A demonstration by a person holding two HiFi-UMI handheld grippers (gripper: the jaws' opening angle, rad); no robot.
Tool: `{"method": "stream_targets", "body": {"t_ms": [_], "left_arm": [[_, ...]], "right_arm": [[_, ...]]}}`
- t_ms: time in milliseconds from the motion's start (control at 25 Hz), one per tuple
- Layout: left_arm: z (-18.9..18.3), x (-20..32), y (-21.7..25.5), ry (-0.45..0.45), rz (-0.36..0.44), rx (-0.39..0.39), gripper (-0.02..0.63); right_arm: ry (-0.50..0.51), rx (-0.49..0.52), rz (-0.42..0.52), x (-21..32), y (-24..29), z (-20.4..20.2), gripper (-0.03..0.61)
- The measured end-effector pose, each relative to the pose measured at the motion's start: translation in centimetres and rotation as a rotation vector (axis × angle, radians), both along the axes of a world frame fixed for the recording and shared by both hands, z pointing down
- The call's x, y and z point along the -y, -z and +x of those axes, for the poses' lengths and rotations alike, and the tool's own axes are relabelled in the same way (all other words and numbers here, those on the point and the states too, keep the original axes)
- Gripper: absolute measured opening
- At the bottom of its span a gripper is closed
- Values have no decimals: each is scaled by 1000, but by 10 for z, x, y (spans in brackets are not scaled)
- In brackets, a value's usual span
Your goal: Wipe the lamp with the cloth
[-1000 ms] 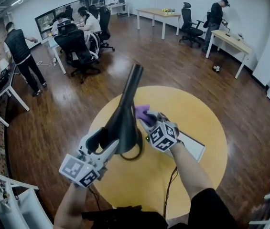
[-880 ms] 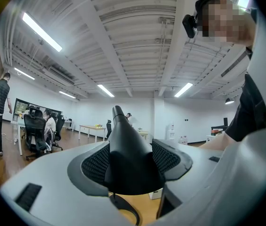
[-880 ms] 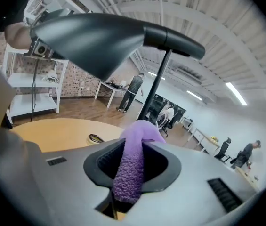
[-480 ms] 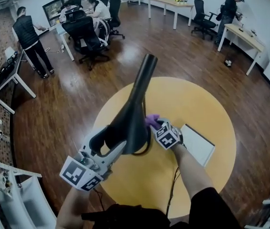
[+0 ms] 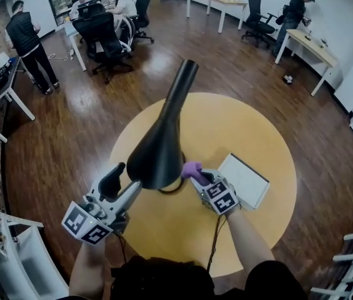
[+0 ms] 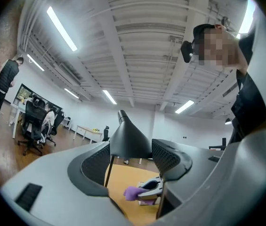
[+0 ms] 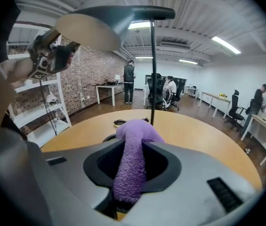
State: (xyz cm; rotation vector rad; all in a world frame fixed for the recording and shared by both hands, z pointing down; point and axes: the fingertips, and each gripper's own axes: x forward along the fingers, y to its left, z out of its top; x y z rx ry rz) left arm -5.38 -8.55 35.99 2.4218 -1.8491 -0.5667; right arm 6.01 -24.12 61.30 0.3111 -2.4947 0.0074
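Since a second ago our right gripper (image 5: pixel 201 180) has sunk toward the tabletop (image 5: pixel 251 130), jaws pinched on the purple cloth (image 5: pixel 191 170), now just right of the rim of the lamp (image 5: pixel 160 149). Our left gripper (image 5: pixel 126 181) clamps the lamp's shade (neck pointing to upper centre), so we judge the surface to wipe lies up-left of the cloth.

Nothing can be read here — no words, numbers or brand marks. The near-left cube (image 5: pixel 85 222) and the near-right cube (image 5: pixel 220 195) carry only black-and-white square patterns — no lettering.
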Motion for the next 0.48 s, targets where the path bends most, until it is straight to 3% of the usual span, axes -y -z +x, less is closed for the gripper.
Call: {"method": "stream_targets", "body": {"t_ms": [80, 200, 480], "left_arm": [[-11, -13, -10, 15, 4, -26, 270], [-21, -32, -36, 24, -61, 32, 261], [-37, -62, -80, -72, -174, 52, 263]], "right_arm": [[83, 0, 5, -30, 0, 0, 97], [218, -30, 41, -78, 3, -5, 97], [396, -119, 127, -139, 11, -20, 97]]}}
